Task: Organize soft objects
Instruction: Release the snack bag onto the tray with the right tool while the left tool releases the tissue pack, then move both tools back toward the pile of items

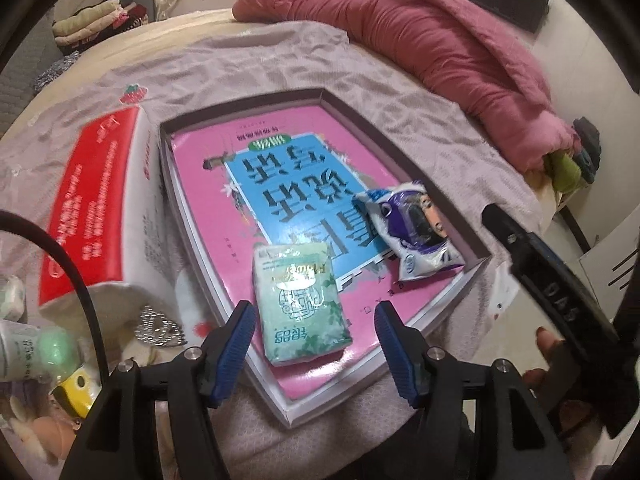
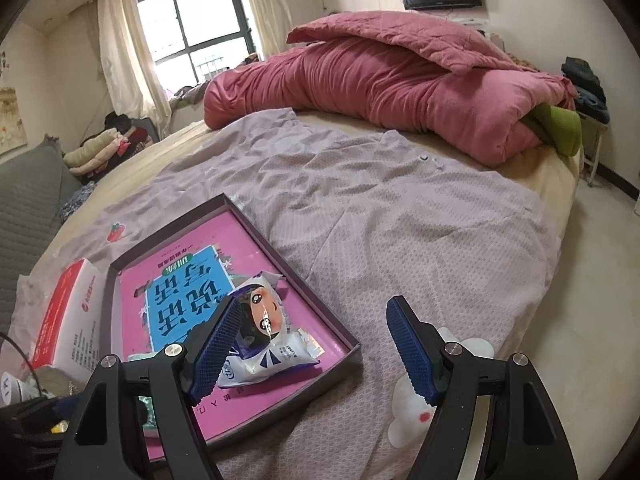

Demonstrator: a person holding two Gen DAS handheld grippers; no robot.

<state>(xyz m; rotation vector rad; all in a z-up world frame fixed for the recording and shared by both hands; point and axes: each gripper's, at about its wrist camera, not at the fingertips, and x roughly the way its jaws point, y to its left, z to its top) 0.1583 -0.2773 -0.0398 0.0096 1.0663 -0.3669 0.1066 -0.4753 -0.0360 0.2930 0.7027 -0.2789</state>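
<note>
Bedroom with a big bed, and a crumpled lilac sheet (image 2: 400, 216) spread over it, with a rolled-up pink quilt (image 2: 380, 92) lying far back. On the left sits a red and white cardboard box (image 1: 100, 208). Just beside it is a flat dark-edged box tray (image 1: 460, 216) with a pink and blue book (image 1: 280, 184) inside. A soft green tissue pack (image 1: 300, 308) lies on the book, at the near end. The left gripper (image 1: 316, 350) hangs right over it with its blue pads spread wide, and nothing is held. A shiny white and purple snack bag (image 1: 412, 232) lies near the tray's right corner. The right gripper (image 2: 312, 354) is wide open too and holds nothing, though its left pad hides part of the bag

I think both soft things are now in the tray. To do this step well, lift each gripper straight up so a pad does not catch a pack, then look for the next soft thing in the pile at far left
</note>
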